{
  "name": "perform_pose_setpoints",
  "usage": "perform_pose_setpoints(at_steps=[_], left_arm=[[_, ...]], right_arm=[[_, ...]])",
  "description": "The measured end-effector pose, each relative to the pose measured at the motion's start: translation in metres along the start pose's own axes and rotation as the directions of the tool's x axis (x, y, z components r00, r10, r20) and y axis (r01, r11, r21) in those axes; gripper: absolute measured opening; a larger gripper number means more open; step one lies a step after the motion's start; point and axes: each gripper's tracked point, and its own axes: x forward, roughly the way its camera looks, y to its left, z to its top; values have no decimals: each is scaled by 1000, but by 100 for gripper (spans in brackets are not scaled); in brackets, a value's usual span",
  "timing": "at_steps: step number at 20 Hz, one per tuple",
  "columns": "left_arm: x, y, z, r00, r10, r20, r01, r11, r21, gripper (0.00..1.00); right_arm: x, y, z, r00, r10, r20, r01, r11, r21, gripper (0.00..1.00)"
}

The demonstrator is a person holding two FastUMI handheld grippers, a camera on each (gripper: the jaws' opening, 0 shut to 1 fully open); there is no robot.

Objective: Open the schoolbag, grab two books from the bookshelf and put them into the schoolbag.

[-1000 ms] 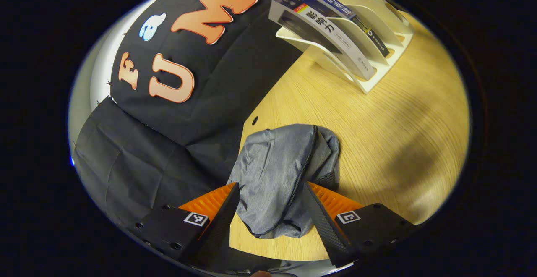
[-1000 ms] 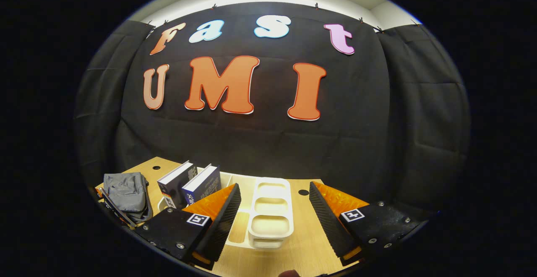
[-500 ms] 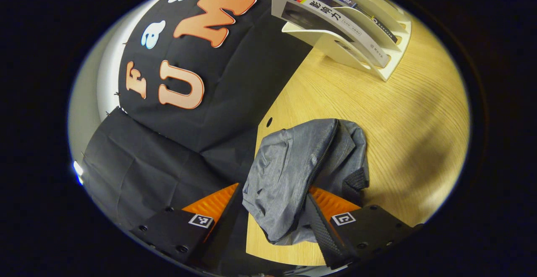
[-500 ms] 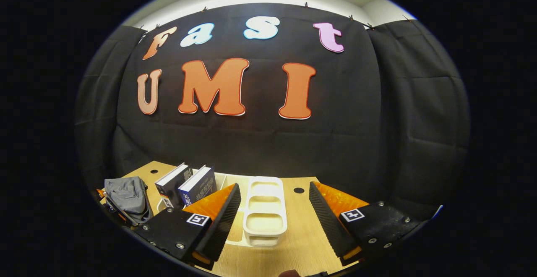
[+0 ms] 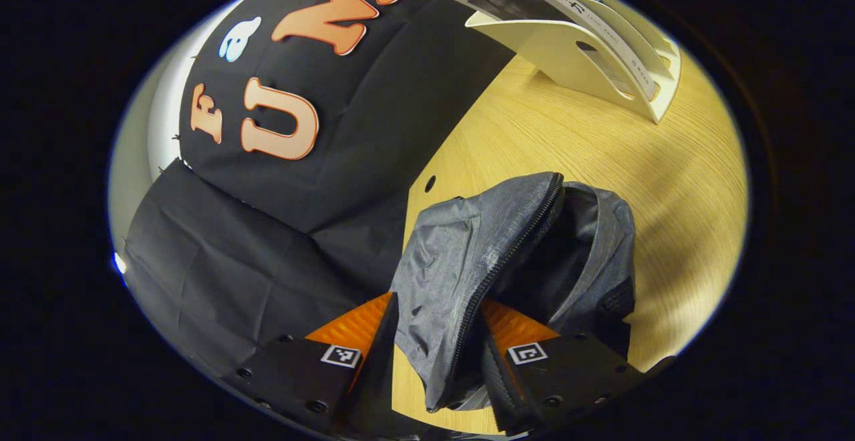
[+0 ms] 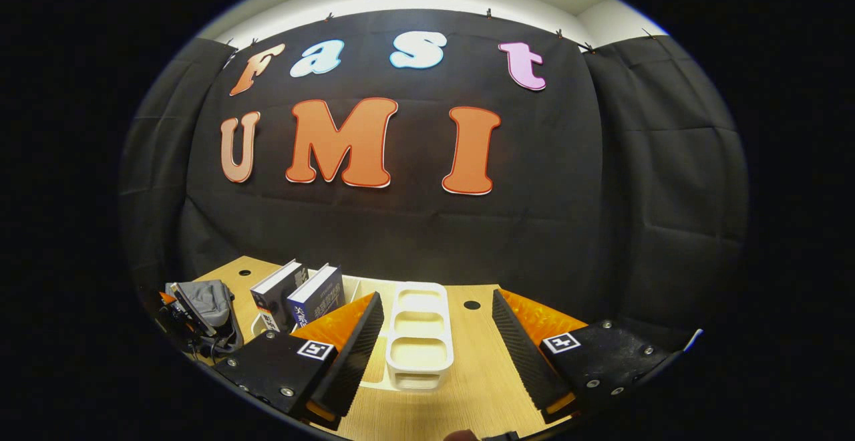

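Observation:
The grey schoolbag (image 5: 461, 254) lies on the wooden table (image 5: 601, 154), its zipper undone and its dark inside (image 5: 554, 254) gaping. My left gripper (image 5: 437, 304) is shut on the bag's upper flap and holds it raised. Behind stands the white bookshelf (image 5: 588, 60) with books (image 5: 554, 0) leaning in it. In the right gripper view two books (image 6: 280, 290) (image 6: 319, 297) stand in the left slots of the bookshelf (image 6: 421, 334). The bag (image 6: 204, 297) sits at far left, with the left gripper (image 6: 177, 304) on it. My right gripper (image 6: 434, 341) is open in front of the shelf, nothing between its fingers.
The bag sits close to the table's left edge, beside a cable hole (image 5: 429, 184). Another hole (image 6: 471, 305) lies behind the shelf. Bare wood (image 6: 481, 387) runs between my right gripper and the shelf. The black cloth wall closes off the back.
My left gripper has closed in on the bag's flap and lifted it, so the bag's mouth now gapes. The right gripper has barely moved.

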Motion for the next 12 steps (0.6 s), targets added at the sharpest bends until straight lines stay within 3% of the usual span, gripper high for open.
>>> perform_pose_setpoints(at_steps=[2,5,7,12], left_arm=[[-4,8,5,1000,-9,28,10,1000,-23,54],[-12,33,12,997,-4,81,10,996,-86,26],[-14,52,16,995,-5,104,17,994,-109,15],[-10,98,26,982,-51,182,85,980,-182,11]], right_arm=[[-1,4,5,1000,-2,14,2,1000,-1,97],[3,12,8,1000,-18,9,18,1000,-19,97],[3,24,10,1000,-19,5,20,1000,-24,97],[7,60,18,999,-35,3,35,998,-50,98]])
